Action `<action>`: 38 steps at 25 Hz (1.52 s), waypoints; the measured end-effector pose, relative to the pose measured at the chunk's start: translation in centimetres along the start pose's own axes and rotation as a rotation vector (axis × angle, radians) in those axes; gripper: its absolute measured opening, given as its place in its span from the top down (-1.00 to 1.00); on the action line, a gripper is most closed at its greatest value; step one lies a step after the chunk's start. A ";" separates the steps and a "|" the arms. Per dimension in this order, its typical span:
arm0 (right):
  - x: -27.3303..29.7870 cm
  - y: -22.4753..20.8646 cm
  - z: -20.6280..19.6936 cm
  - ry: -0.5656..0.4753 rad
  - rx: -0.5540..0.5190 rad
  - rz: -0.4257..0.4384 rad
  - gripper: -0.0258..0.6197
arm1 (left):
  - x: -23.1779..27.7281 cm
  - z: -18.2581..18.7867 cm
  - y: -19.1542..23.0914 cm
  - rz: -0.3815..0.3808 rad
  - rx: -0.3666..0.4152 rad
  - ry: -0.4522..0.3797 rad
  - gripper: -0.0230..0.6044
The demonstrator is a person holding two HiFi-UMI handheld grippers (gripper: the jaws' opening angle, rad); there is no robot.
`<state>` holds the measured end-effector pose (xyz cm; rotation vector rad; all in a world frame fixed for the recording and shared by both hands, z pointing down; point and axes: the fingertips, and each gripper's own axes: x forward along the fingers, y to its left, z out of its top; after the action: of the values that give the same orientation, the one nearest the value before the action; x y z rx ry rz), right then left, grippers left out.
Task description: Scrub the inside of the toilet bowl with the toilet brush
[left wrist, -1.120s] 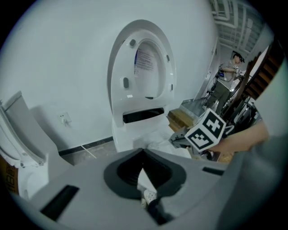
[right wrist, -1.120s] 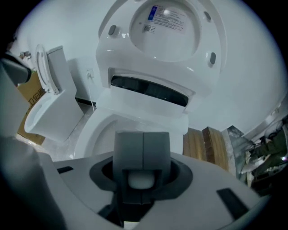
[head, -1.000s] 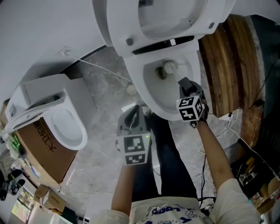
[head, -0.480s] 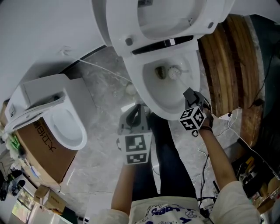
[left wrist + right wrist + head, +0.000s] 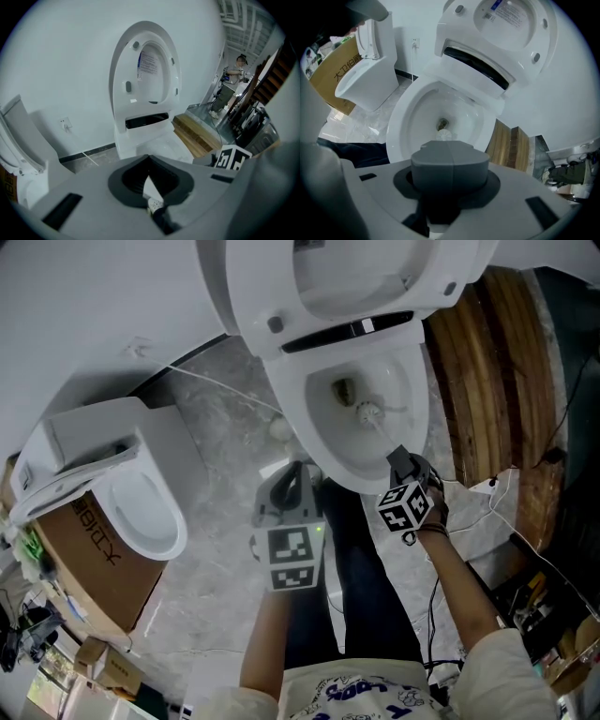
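- Since the right gripper [image 5: 450,159] is clamped shut on the thin handle of the toilet brush [image 5: 368,412], well away from the bristle head, I judge that a hard push can make the handle twist or slide between the jaws.
- The bristle head lies inside the toilet bowl [image 5: 328,446], just beside the drain hole [image 5: 344,390]. A fast stroke near the rim may throw water onto the marble floor [image 5: 216,427] or onto the person's dark trousers [image 5: 361,559].
- The left gripper [image 5: 149,159] hangs apart from the bowl, and its jaws meet at the tips around nothing, so nothing steadies the brush.
- In the right gripper view the closed jaws cover the handle, and only the bristles show above them.
- A small pale piece deep in the hollow of the left jaws is unclear to me.
- The water level in the bowl I cannot make out.
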<state>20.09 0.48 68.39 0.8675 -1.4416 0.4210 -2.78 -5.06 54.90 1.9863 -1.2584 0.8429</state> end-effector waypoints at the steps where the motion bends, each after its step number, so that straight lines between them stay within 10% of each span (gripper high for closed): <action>1: 0.0 0.4 -0.1 0.006 0.028 0.011 0.41 | 0.0 0.0 0.0 0.000 -0.001 -0.001 0.92; 14: 0.4 2.4 1.2 0.076 0.648 0.208 0.41 | -0.1 -1.0 -0.9 -0.021 -0.013 0.009 0.92; 32: 2.1 0.9 8.6 -0.013 1.249 0.389 0.42 | 0.2 -0.8 -1.7 -0.023 -0.020 0.005 0.92; 38: 1.6 0.4 10.2 -0.056 1.306 0.440 0.41 | 0.3 -0.8 -1.5 -0.015 -0.023 0.007 0.92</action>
<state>13.09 -7.09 69.11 1.5533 -1.3070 1.7913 -1.44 -4.05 55.31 1.9709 -1.2428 0.8244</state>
